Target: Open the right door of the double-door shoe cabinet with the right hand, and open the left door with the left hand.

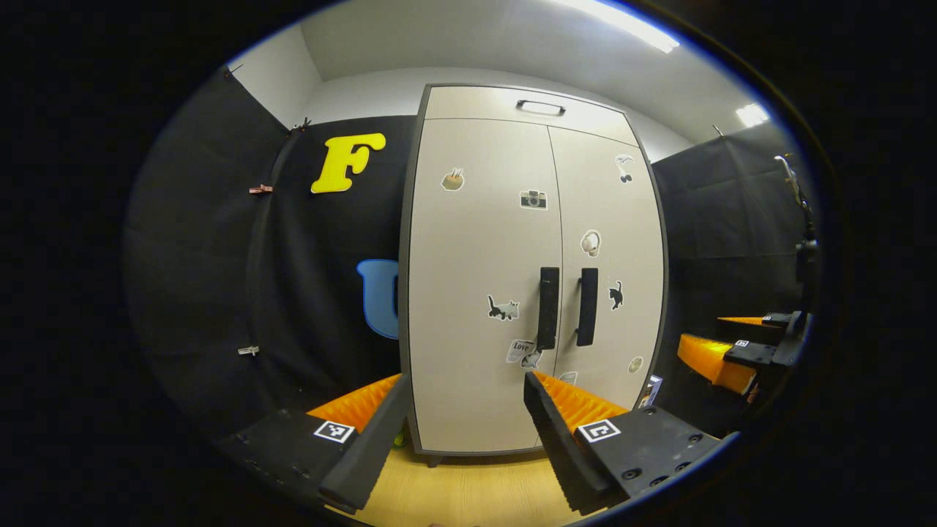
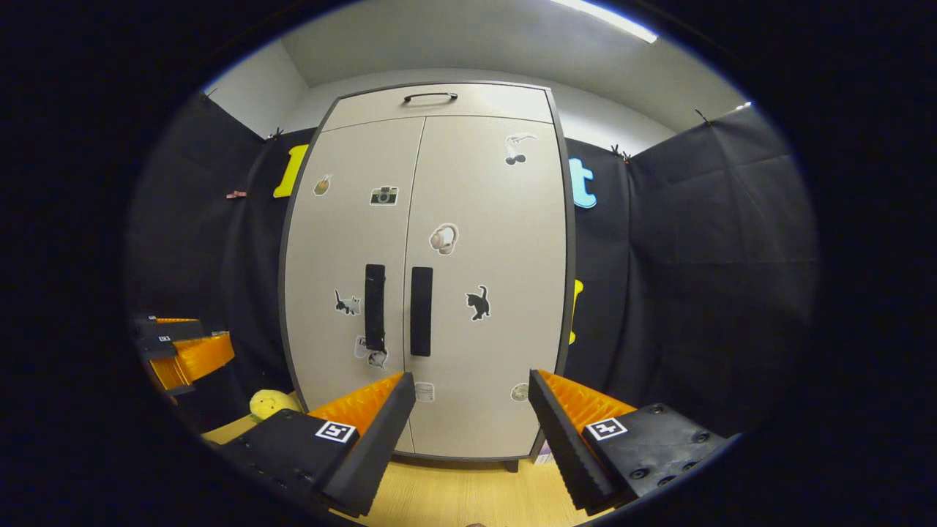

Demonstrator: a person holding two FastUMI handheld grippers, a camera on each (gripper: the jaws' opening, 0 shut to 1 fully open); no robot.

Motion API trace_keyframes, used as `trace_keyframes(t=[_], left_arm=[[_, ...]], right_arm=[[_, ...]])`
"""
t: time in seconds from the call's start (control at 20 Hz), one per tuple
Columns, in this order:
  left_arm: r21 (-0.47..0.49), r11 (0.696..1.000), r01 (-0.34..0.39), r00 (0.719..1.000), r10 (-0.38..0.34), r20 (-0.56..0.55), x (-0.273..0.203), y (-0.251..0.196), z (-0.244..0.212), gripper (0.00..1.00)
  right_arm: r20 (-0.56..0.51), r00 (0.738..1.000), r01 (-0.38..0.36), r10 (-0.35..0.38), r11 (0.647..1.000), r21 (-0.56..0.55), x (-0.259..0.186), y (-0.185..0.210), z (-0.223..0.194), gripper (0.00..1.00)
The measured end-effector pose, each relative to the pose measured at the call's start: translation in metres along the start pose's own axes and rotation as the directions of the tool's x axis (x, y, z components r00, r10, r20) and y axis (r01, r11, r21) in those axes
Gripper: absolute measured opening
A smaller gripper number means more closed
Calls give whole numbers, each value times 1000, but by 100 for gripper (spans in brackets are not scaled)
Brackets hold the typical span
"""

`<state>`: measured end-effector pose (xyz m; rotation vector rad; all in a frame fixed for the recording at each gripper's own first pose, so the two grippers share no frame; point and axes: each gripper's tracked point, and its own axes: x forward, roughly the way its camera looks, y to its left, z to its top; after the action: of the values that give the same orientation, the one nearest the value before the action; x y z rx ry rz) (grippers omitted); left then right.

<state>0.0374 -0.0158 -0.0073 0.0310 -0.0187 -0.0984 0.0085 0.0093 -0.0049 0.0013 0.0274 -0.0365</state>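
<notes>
While the tall beige double-door shoe cabinet (image 1: pixel 534 271) is seen ahead in the left gripper view with both doors closed, the left gripper (image 1: pixel 465 432) is held spread, well short of the black vertical left-door handle (image 1: pixel 548 307). The right gripper (image 1: pixel 739 351) is seen far right.

In the right gripper view, its fingers (image 2: pixel 468 432) are spread before the black right-door handle (image 2: pixel 421 311); a yellow soft toy (image 2: pixel 269 402) is seen low left on the pale wooden floor (image 2: pixel 468 498).

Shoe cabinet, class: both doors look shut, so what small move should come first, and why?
Probably carry the right hand-held gripper forward to the right door handle. Both doors of the shoe cabinet are closed, the gripper is open and short of the cabinet, and the task names the right door first.
</notes>
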Motion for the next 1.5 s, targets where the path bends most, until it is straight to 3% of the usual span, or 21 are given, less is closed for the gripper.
trace_keyframes(t=[0.25, 0.65, 1.0, 1.3, 1.5], left_arm=[[-3, 1000, 5, 1000, -6, -19, 8, -3, -9, 95], [-20, 1000, -17, 998, 16, -53, 6, 11, -23, 95], [-30, 996, -84, 993, 81, -87, -9, 36, -38, 95], [-42, 988, -151, 984, 146, -101, -22, 56, -43, 95], [-37, 982, -183, 977, 178, -117, -30, 67, -48, 95]], right_arm=[[8, 999, -53, 53, 998, 23, 22, 16, 17, 98], [23, 996, -84, 84, 996, 16, 93, 41, 44, 97], [-18, 994, -109, 111, 991, 81, 157, 68, 28, 98], [-50, 997, -52, 55, 997, 58, 191, 68, 9, 97], [-71, 997, -37, 41, 998, 59, 200, 68, 0, 81]])
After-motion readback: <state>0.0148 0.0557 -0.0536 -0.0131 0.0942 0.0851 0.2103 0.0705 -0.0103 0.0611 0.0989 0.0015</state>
